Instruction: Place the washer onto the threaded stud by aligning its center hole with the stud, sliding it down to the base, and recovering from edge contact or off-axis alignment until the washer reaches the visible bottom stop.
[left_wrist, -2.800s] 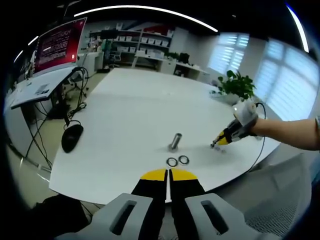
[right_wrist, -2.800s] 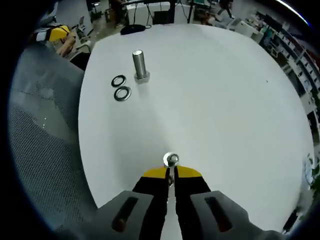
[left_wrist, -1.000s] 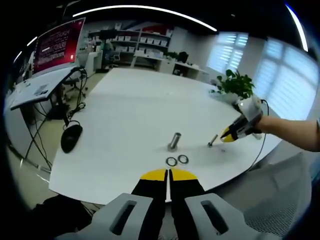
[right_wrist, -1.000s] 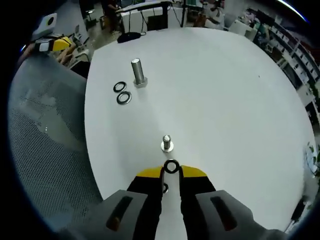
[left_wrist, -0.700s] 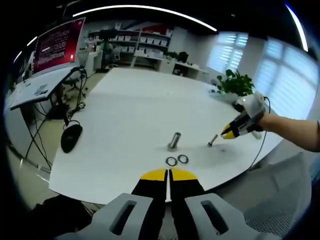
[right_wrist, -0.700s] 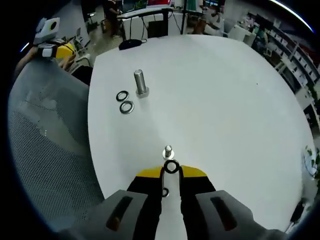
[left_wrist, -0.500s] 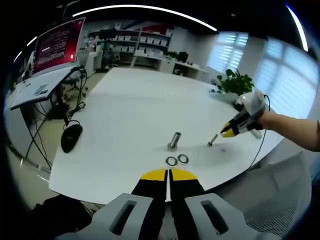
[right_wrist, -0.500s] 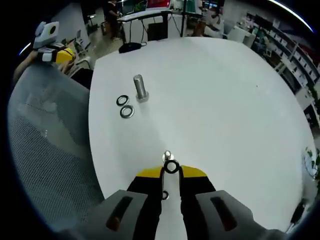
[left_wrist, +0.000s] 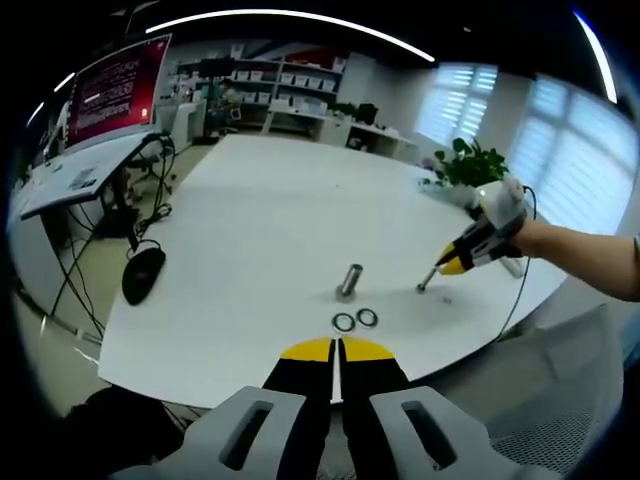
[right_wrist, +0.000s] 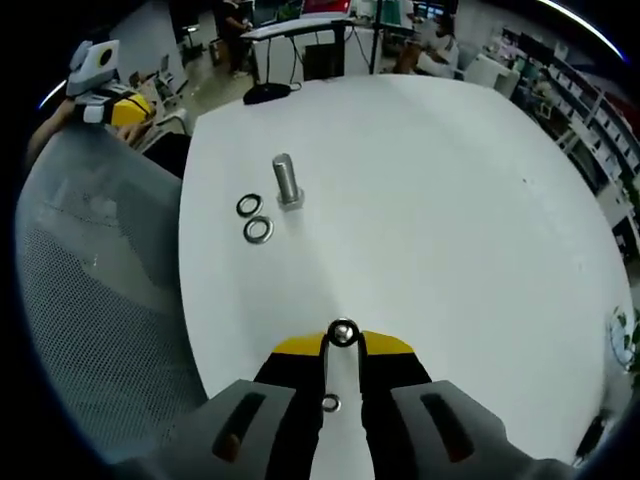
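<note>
No legible text, label or number. The red screen at upper left of the left gripper view carries pale lines of writing, too blurred to read.

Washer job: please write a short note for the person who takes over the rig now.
Left gripper: shut, empty, short of the table.
Right gripper: shut on the washer, tips at the small stud.
Large stud stands with two loose washers beside it.
Done: washer gripped, at the stud.
Left: seat the hole, slide it down to the base.
</note>
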